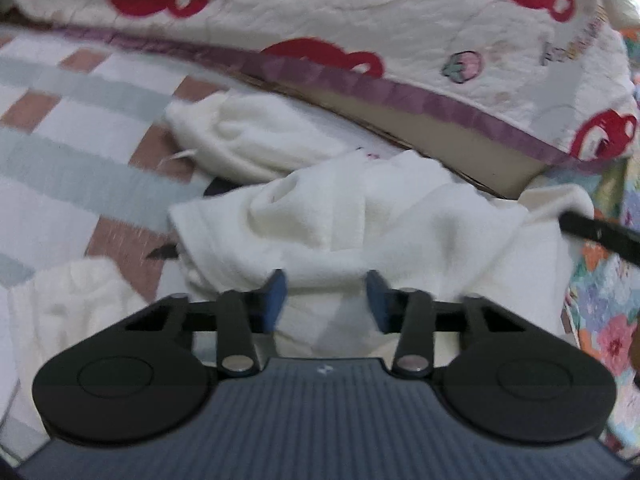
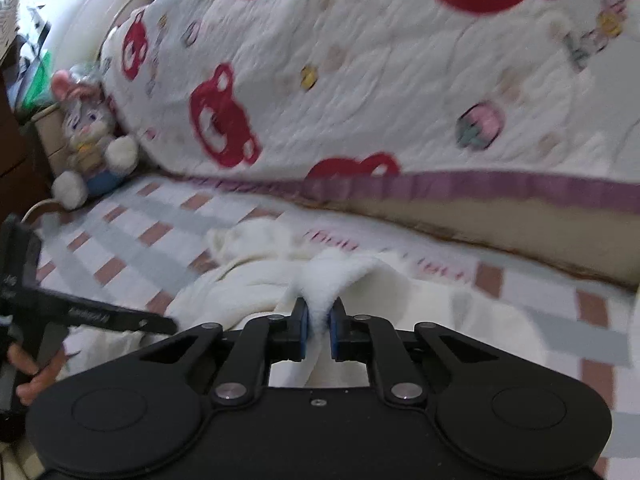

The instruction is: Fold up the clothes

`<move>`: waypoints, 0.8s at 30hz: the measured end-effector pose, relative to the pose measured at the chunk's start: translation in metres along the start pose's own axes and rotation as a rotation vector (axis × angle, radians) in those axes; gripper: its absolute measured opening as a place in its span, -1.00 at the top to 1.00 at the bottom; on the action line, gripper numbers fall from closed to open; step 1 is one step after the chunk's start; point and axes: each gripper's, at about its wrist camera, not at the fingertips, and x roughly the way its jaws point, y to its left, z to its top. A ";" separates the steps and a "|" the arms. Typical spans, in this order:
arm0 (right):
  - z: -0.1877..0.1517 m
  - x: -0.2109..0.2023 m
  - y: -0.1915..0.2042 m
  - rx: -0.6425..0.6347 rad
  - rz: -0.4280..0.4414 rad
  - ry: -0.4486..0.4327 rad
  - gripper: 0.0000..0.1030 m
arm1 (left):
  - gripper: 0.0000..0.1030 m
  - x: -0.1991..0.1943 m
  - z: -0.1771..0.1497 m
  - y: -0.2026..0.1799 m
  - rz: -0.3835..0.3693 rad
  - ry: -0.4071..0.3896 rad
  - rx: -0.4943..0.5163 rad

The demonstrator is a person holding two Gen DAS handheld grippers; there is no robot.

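A white fleecy garment (image 1: 340, 216) lies crumpled on a checked bedsheet (image 1: 60, 120). In the left wrist view my left gripper (image 1: 327, 300) has a thick bunch of this garment filling the gap between its blue pads (image 1: 276, 300), which press on it from both sides. In the right wrist view my right gripper (image 2: 319, 320) is shut on a raised fold of the same white garment (image 2: 248, 280), pinched thin between the pads. The left gripper's black body (image 2: 80, 316) shows at the left edge there, with a hand (image 2: 32, 368) on it.
A cream quilt with red bear prints and a purple border (image 2: 360, 60) lies heaped just behind the garment, also the quilt (image 1: 360, 8). A plush rabbit (image 2: 86, 136) sits at the far left. Floral fabric (image 1: 604, 300) lies at the right.
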 end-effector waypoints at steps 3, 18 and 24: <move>0.005 -0.012 -0.012 0.002 -0.064 -0.022 0.79 | 0.54 -0.003 0.000 -0.006 -0.006 -0.006 0.024; 0.012 -0.014 -0.067 0.257 -0.070 -0.040 0.88 | 0.05 -0.011 0.001 0.015 0.062 -0.025 -0.092; 0.021 0.014 -0.038 0.066 -0.130 -0.039 0.65 | 0.05 -0.004 -0.007 0.019 0.037 -0.024 -0.001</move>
